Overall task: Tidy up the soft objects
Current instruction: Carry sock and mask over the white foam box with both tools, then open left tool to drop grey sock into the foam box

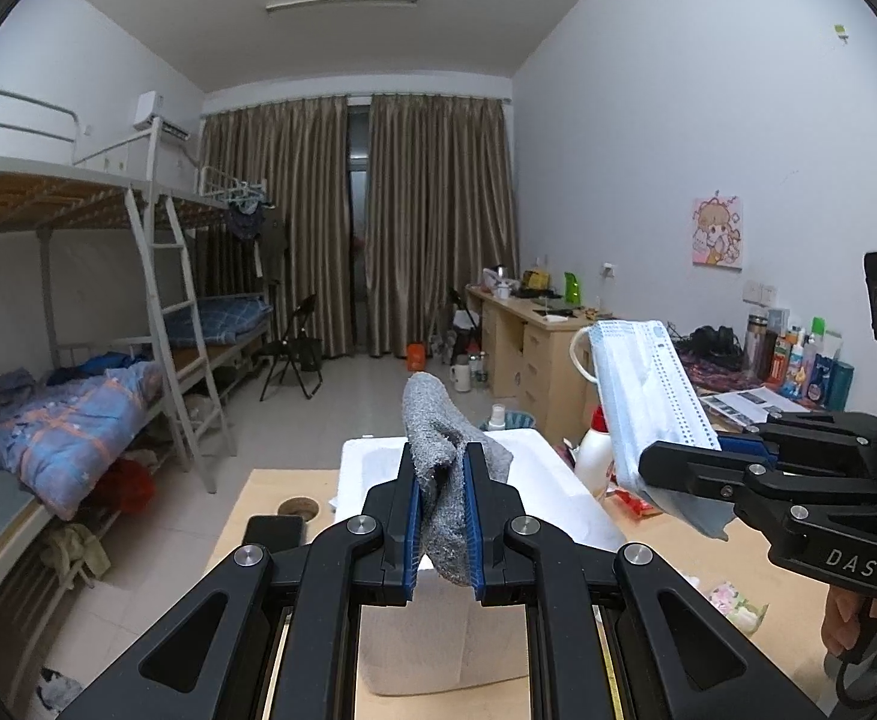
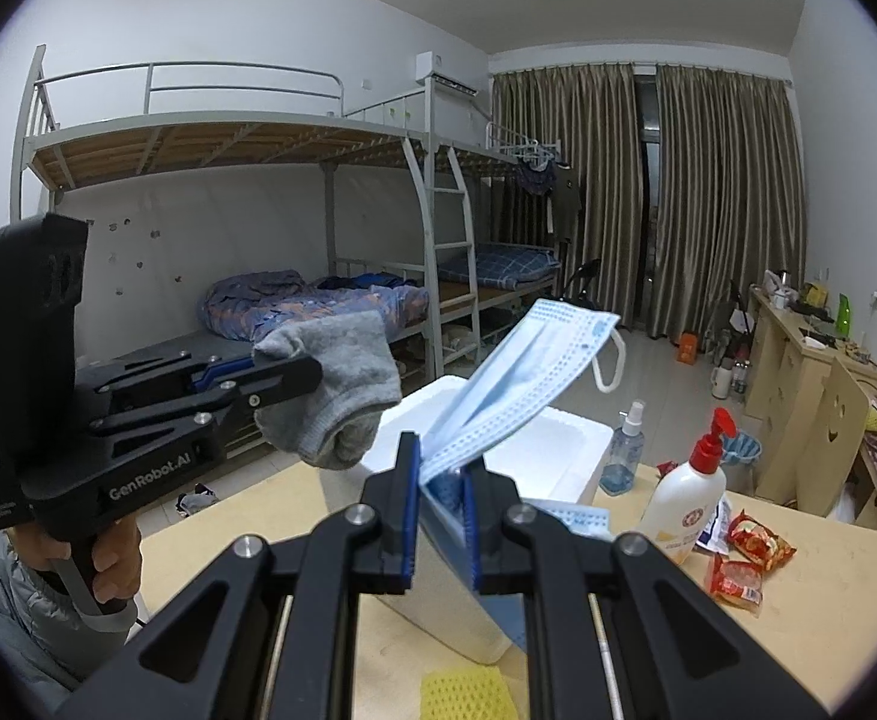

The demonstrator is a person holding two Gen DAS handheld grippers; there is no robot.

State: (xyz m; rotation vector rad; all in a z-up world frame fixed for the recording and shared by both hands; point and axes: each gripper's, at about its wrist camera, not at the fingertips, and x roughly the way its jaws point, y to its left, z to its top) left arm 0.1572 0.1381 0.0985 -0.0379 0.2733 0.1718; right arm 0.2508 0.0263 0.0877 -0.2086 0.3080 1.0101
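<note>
Both pairs of jaws are clamping cloth: the left gripper point(image 1: 441, 510) is pinching a grey sock point(image 1: 444, 468) between its blue pads, and the right gripper point(image 2: 441, 510) is squeezing a bunch of blue face masks point(image 2: 516, 384).

Taking the white foam box point(image 2: 564, 450) as the landmark, the sock is hanging above the box's near-left edge, its long axis running upward and slightly forward out of the jaws, toe end drooping below them. The masks are fanning up and to the right over the box's middle, ear loop dangling at the far tip.

The left gripper is looking nearer to the box opening, though the fisheye is making depth hard to judge. If the box is the destination, each item lies straight ahead of and just above it, so lowering and letting go would probably suffice.

Right of the box a white pump bottle point(image 2: 687, 498) and a blue spray bottle point(image 2: 621, 450) are standing; beyond it, the bunk beds point(image 2: 258, 210) are lining the wall.
</note>
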